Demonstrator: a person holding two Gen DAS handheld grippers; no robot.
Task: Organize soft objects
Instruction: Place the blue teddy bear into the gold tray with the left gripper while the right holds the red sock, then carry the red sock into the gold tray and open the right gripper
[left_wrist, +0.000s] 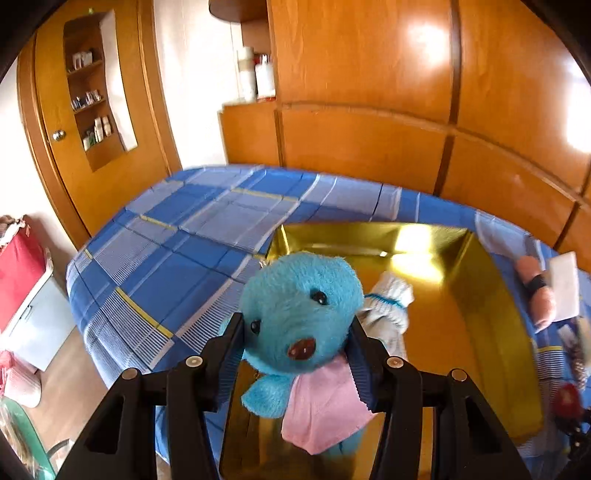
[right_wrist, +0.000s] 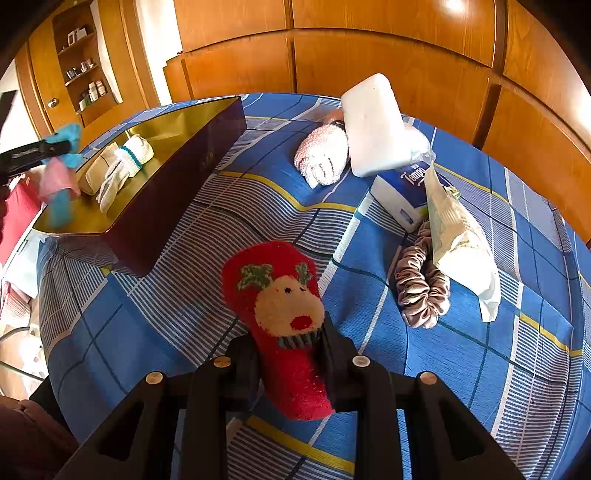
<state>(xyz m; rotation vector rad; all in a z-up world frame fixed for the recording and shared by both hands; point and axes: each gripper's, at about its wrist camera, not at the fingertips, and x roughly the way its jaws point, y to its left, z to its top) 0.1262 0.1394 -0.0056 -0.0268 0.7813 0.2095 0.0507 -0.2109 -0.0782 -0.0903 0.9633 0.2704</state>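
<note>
Over the gold box (left_wrist: 480, 295), left gripper (left_wrist: 295, 332) fingers pinch a blue teddy bear (left_wrist: 299, 306) for dropping in; lower centre, right gripper (right_wrist: 288, 343) clamps a reindeer sock (right_wrist: 280, 310).

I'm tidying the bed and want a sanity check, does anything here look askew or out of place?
The white foam block sits tilted, propped on the fluffy pink sock and the tissue pack, not flat on the bedspread. Nothing looks spilled or damaged.

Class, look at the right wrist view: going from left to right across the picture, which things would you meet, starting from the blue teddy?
blue teddy → white glove in the gold box → red reindeer sock in the right gripper → white foam block → tissue pack → white paper bag
</note>
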